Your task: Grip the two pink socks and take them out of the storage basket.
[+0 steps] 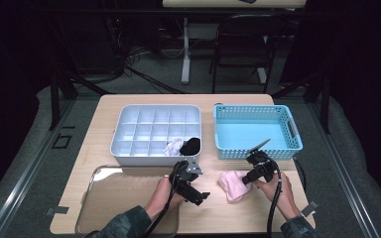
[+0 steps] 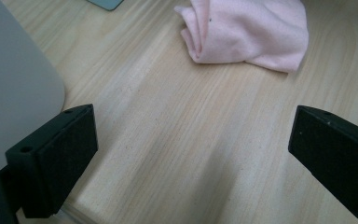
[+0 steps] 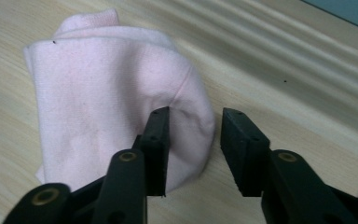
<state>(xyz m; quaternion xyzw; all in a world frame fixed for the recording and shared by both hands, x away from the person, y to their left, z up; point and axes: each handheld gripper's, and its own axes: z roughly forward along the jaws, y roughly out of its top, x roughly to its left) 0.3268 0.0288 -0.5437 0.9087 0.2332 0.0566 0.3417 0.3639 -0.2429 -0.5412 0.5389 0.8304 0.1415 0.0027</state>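
The folded pink cloth (image 3: pixel 116 93) lies on the counter (image 2: pixel 177 154) with one rounded edge between your right tool (image 3: pixel 193 123)'s narrowly parted jaws, not yet pinched; your left tool (image 2: pixel 191 140) waits wide and empty beside it, ready to steady the fold.

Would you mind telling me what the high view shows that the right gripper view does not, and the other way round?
High view alone: the white divided organizer with a white item and a black item in its front compartments, the whole blue basket, both hands, the left gripper.

Right gripper view alone: one jaw of the right gripper tucked into the fold of the pink cloth, the other beside it with a gap.

Both: the cloth on the wooden table.
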